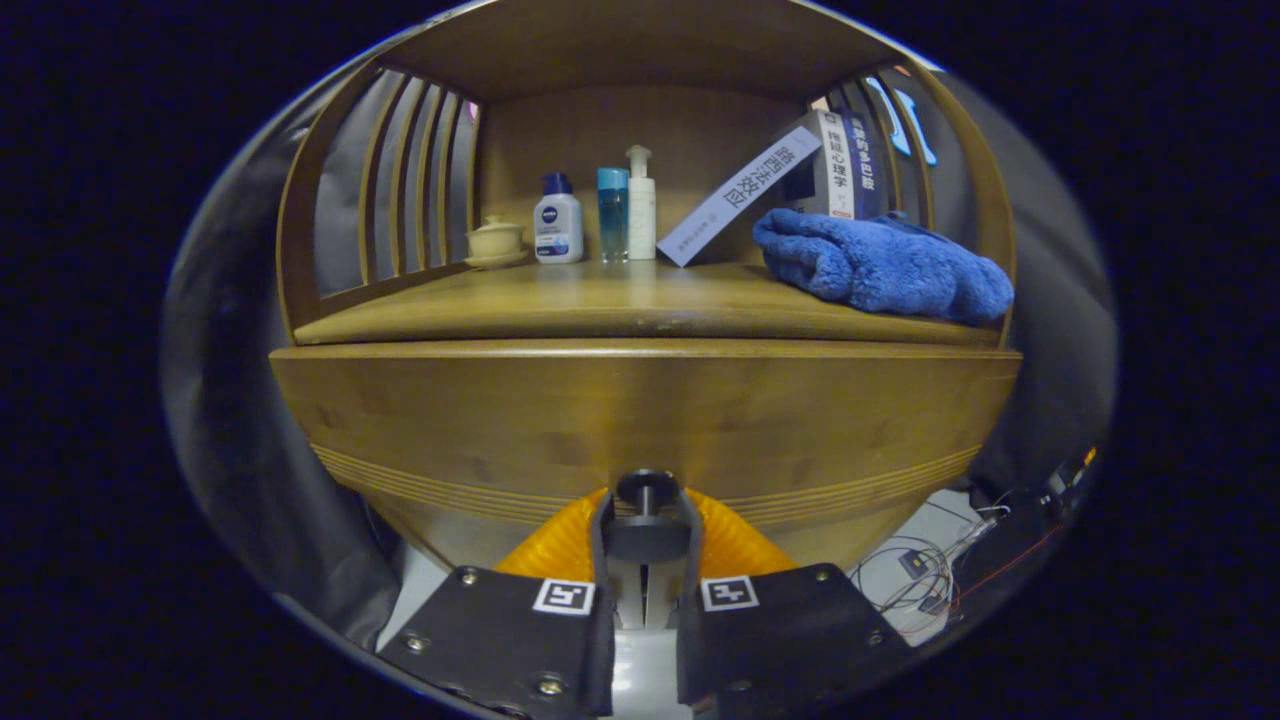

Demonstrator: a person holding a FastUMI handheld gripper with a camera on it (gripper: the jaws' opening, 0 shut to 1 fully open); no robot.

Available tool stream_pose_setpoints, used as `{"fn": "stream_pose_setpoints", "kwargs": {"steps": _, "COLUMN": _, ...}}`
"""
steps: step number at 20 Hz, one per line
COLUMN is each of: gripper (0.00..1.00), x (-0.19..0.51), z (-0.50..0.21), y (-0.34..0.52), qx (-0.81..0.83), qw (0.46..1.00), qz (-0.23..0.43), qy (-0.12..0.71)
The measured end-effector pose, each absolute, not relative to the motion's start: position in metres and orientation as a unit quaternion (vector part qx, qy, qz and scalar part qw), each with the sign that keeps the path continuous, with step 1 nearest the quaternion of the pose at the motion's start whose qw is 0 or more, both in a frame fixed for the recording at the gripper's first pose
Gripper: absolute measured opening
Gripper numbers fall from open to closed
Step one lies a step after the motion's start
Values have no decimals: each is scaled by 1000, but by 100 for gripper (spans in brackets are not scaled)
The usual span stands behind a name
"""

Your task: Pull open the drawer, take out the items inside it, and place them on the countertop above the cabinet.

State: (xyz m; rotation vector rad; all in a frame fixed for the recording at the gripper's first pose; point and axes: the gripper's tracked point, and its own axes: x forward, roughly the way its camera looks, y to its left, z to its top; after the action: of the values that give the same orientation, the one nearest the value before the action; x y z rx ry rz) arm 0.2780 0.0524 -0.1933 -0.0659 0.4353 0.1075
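Gripper (645, 545) closing narrow jaws around drawer knob (645, 492); both fingers (603, 545) appearing to press it. Drawer front (640, 420) shut. Advice: pulling straight back, level, grip firm.

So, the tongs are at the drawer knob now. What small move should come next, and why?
Probably pull straight back. The tongs look closed around the dark knob on the drawer front, and the drawer seems still shut, so nothing inside can be reached yet. Whether both fingers press firmly is hard to judge.
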Motion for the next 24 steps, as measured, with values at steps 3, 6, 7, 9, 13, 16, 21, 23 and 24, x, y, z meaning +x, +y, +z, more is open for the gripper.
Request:
{"fn": "stream_pose_setpoints", "kwargs": {"steps": 3, "gripper": 25, "x": 241, "z": -192, "y": 45, "qx": -29, "qw": 974, "qz": 47, "qy": 220}}
{"fn": "stream_pose_setpoints", "kwargs": {"steps": 6, "gripper": 25, "x": 202, "z": -191, "y": 37, "qx": -32, "qw": 973, "qz": 37, "qy": 227}}
{"fn": "stream_pose_setpoints", "kwargs": {"steps": 7, "gripper": 25, "x": 189, "z": -191, "y": 34, "qx": -35, "qw": 972, "qz": 33, "qy": 230}}
{"fn": "stream_pose_setpoints", "kwargs": {"steps": 9, "gripper": 25, "x": 165, "z": -190, "y": 29, "qx": -40, "qw": 971, "qz": 27, "qy": 234}}
{"fn": "stream_pose_setpoints", "kwargs": {"steps": 13, "gripper": 24, "x": 125, "z": -199, "y": 18, "qx": -37, "qw": 968, "qz": 15, "qy": 246}}
{"fn": "stream_pose_setpoints", "kwargs": {"steps": 16, "gripper": 25, "x": 121, "z": -201, "y": 17, "qx": -40, "qw": 965, "qz": 17, "qy": 258}}
{"fn": "stream_pose_setpoints", "kwargs": {"steps": 21, "gripper": 38, "x": 123, "z": -199, "y": 17, "qx": -19, "qw": 968, "qz": 27, "qy": 249}}
{"fn": "stream_pose_setpoints", "kwargs": {"steps": 23, "gripper": 48, "x": 114, "z": -202, "y": 21, "qx": -23, "qw": 965, "qz": 39, "qy": 259}}
{"fn": "stream_pose_setpoints", "kwargs": {"steps": 24, "gripper": 58, "x": 112, "z": -197, "y": 25, "qx": -22, "qw": 965, "qz": 44, "qy": 257}}
